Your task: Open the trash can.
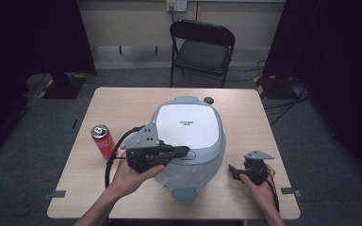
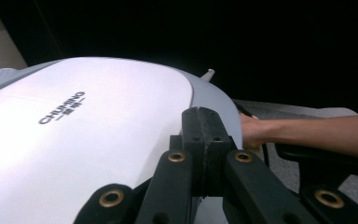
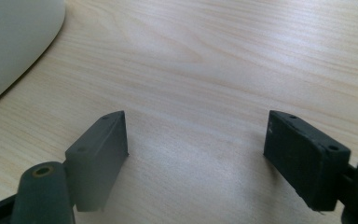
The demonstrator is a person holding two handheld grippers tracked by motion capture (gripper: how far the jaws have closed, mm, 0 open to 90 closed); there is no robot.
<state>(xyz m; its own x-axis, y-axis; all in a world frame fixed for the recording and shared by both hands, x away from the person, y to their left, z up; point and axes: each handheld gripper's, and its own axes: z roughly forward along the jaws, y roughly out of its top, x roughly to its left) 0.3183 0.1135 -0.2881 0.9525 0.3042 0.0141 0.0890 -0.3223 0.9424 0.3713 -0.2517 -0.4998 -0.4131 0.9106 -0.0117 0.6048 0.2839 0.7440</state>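
Sitting mid-table [image 1: 122, 101], slightly toward the far edge: large grey rice cooker [image 1: 191, 141], white lid down, contents hidden. Pressed against its near-left front, just over the lid's rim: left gripper [image 1: 183, 151], jaws together, nothing between them. Resting near the table's near-right corner, well apart from the cooker: right gripper [image 1: 232, 170], jaws spread wide over bare wood. Standing upright near the left edge: red can [image 1: 103, 141], top unopened as far as visible.

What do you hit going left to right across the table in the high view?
Red can → left claw, shut, over the front of the grey-and-white cooker → right claw, open, over bare table.
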